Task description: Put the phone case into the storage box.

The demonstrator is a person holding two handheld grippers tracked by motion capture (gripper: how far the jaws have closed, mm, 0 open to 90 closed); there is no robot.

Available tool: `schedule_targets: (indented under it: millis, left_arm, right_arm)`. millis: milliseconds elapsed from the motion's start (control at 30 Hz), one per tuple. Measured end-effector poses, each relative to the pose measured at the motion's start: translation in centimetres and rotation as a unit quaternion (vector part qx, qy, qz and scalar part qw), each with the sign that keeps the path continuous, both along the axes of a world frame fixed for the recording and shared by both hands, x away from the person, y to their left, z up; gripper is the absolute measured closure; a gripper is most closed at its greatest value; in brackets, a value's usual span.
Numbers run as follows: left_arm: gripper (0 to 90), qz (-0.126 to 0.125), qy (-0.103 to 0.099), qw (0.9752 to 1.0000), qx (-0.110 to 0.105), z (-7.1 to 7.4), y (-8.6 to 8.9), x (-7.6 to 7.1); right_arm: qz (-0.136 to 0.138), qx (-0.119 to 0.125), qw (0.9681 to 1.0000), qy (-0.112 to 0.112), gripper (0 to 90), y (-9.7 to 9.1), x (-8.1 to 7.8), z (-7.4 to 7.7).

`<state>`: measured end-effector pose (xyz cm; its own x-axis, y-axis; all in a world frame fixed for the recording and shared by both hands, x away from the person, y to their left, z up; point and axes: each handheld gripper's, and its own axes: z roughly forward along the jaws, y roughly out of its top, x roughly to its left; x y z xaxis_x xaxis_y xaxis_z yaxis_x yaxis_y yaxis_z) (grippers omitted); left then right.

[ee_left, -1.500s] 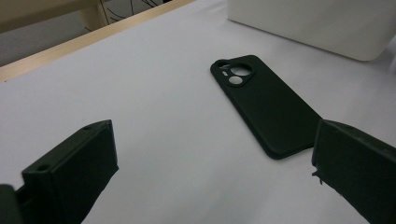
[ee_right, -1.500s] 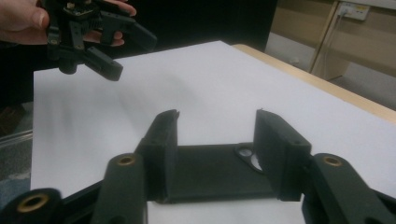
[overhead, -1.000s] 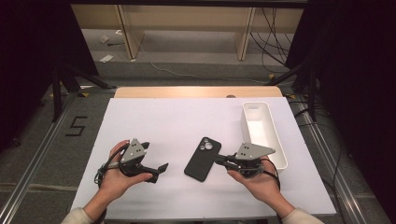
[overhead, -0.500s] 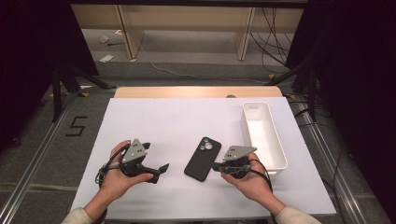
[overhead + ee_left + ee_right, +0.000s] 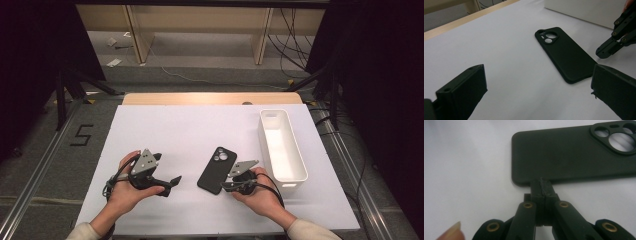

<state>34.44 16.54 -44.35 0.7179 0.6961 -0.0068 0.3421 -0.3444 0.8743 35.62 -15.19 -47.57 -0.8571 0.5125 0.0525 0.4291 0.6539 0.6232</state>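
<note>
Phone case (image 5: 217, 170): flat on the white tabletop (image 5: 190, 135), left of the white bin (image 5: 282, 145).
Right gripper (image 5: 226, 186): jaws clenched together, empty, tips at the case's near edge.
Left gripper (image 5: 172, 181): jaws spread, holding nothing.

**One mark on the floor**

A black "5" (image 5: 81, 135) stands on the grey floor (image 5: 45, 165), left of the table (image 5: 150, 125) in the high view. It is drawn in straight, angular strokes, like tape. The phone case (image 5: 216, 170), the white bin (image 5: 283, 150) and the white table cover carry no lettering or logo that can be read in the high view or the two gripper views. Some small scraps lie on the floor beyond the table; whatever may be printed on them is too small to tell.
</note>
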Motion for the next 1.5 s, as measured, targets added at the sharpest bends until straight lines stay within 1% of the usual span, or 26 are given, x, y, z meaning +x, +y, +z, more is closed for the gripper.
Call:
schedule_targets:
  millis: [167,200,533,900,1033,1100,1133,1167,1200,1267,1333,1400,1500]
  left_arm:
    - [0.0,-0.001,0.001,1.0,0.0,0.0,0.0,0.0]
    - [0.0,-0.001,0.001,1.0,0.0,0.0,0.0,0.0]
    - [0.0,-0.002,0.002,1.0,0.002,-0.1,-0.1,0.1]
    - [0.0,-0.005,0.005,1.0,0.002,-0.1,-0.3,0.1]
    - [0.0,-0.009,0.007,0.9999,0.009,-0.2,-0.5,0.1]
    - [0.0,-0.007,0.008,0.9999,0.013,-0.3,-0.6,0.2]
    - [0.0,-0.005,0.009,0.9998,0.015,-0.3,-0.7,0.2]
    - [0.0,-0.006,0.009,0.9998,0.014,-0.2,-0.7,0.2]
    - [0.0,-0.006,0.009,0.9998,0.016,-0.2,-0.7,0.2]
    - [0.0,-0.003,0.009,0.9998,0.016,-0.3,-0.7,0.3]
    - [0.0,-0.005,0.011,0.9998,0.016,-0.2,-0.8,0.4]
    - [0.0,-0.004,0.01,0.9998,0.014,-0.2,-0.9,0.4]
    - [0.0,-0.004,0.012,0.9998,0.014,-0.2,-1.1,0.6]
  right_arm:
    - [0.005,-0.007,1.0,0.005,90.0,0.7,0.2,-0.4]
    - [0.005,-0.009,0.9999,0.003,90.0,0.8,0.2,-0.4]
    - [0.003,0.004,1.0,0.001,90.0,1.2,0.4,-0.6]
    - [0.006,0.011,0.9999,-0.008,90.0,2.2,0.9,-0.9]
    - [0.008,0.012,0.9998,-0.011,90.0,2.5,1.1,-0.9]
    - [0.009,0.021,0.9996,-0.013,89.9,2.5,1.1,-0.9]
    - [0.007,0.027,0.9995,-0.013,88.4,2.4,1.0,-0.7]
    - [0.007,0.034,0.9993,-0.018,87.1,2.2,1.0,-0.3]
    - [0.005,0.043,0.9987,-0.026,85.3,2.0,0.9,0.1]
    - [0.001,0.07,0.9967,-0.042,80.4,1.4,0.8,1.0]
    - [-0.003,0.095,0.9938,-0.058,75.2,0.5,0.6,1.9]
    - [-0.012,0.121,0.9896,-0.077,68.7,-0.6,0.4,2.9]
    - [-0.013,0.166,0.9805,-0.105,57.5,-2.2,0.1,4.3]
